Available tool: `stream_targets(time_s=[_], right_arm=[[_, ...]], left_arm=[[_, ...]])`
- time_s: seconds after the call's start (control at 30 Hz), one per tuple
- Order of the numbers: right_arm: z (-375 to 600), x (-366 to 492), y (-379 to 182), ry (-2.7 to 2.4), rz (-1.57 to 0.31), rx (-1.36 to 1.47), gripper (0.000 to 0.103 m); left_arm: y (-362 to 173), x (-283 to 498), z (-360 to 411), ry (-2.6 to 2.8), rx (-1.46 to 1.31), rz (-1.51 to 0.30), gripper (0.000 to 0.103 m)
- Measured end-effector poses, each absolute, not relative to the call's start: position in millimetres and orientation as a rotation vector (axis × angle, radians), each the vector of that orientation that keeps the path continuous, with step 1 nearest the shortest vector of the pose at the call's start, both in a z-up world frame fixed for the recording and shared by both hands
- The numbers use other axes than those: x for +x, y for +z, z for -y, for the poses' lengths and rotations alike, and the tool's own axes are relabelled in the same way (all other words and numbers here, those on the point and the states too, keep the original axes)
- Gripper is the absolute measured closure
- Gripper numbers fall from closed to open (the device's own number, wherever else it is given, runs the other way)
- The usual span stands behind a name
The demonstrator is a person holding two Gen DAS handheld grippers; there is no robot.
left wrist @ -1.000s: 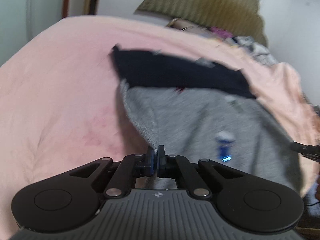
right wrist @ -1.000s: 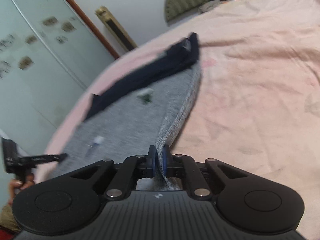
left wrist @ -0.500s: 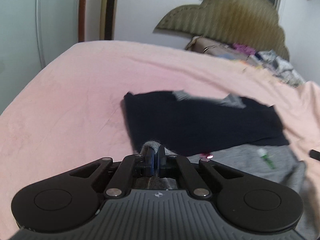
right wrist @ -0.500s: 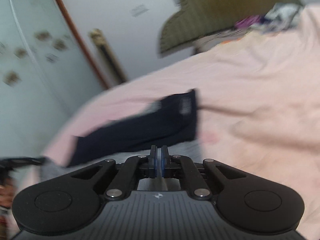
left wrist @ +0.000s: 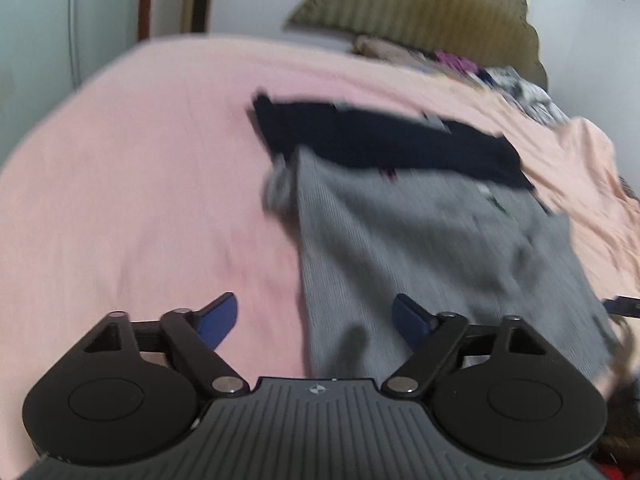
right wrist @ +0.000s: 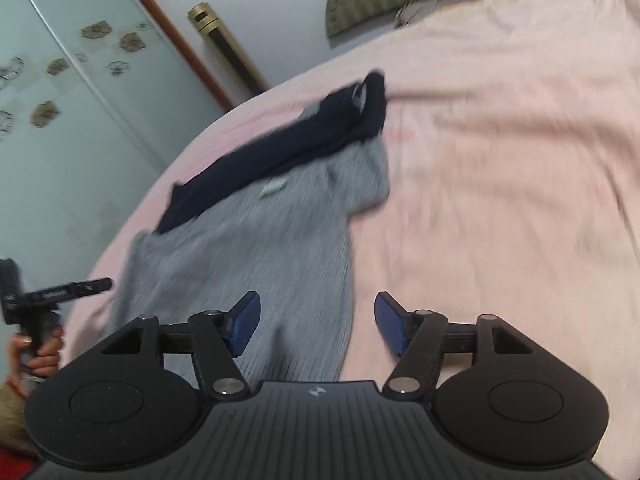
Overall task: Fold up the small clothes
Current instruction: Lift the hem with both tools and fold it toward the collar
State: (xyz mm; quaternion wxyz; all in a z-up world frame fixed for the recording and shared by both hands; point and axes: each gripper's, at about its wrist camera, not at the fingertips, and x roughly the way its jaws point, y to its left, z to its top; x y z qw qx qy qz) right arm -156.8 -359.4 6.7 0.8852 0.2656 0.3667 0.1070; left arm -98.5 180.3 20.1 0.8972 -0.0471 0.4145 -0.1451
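Left gripper (left wrist: 314,322): my jaws have just been opening and stand wide; nothing is between the blue pads, which hang over the near left edge of the garment.
Right gripper (right wrist: 316,322): my jaws have likewise just been opening and stand wide and empty, over the garment's near right edge.
Garment (left wrist: 432,248): a grey knit piece with a navy band (left wrist: 384,140) along its far side, lying on the pink bedspread (left wrist: 140,180); centre right of the left view, centre left of the right view.
State of fold: I judge the near part has been laid over and let go; the far right corner in the right view looks bunched, and a grey lump sits at the upper left edge in the left view.
Risk, rumpling: the bunched corners may set a crooked edge if I fold on without smoothing them.
Risk, snagging: the soft knit could catch a pad as I draw back and pull the layer open.
Risk, drag: the bedspread is soft and wrinkled, so pressing may shift the whole piece.
Surroundings: olive headboard (left wrist: 420,4) and a clothes heap (left wrist: 500,80) at upper right of the left view; a wardrobe door (right wrist: 60,100) at left of the right view.
Obstruction: none between my grippers and the garment; both views are motion-blurred.
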Motion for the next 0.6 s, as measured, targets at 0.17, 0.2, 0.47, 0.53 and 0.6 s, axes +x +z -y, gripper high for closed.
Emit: stream_targets(time_s=[0.17, 0.2, 0.47, 0.53, 0.6], right_arm=[[346.2, -184.6, -2.8, 0.262, -0.769, 0.598, 0.042], [342.5, -186.5, -4.2, 0.271, -0.769, 0.615, 0.045], [315.7, -172.4, -9.8, 0.272, -0.789, 0.585, 0.093], [315.4, -172.2, -7.1, 0.266, -0.766, 0.595, 0.095], [318.5, -175.0, 2.9, 0.268, -0.722, 0.612, 0.095]], left_arm=[[4.5, -122.5, -188.4, -0.363, -0.171, -0.907, 0.044], [3.3, -124.9, -184.0, -0.375, -0.166, -0.905, 0.044], [4.7, -142.6, -152.6, -0.412, -0.101, -0.890, 0.094], [12.1, -145.5, -153.3, -0.417, -0.117, -0.873, 0.094], [27.1, -150.9, -151.3, -0.417, -0.108, -0.827, 0.095]])
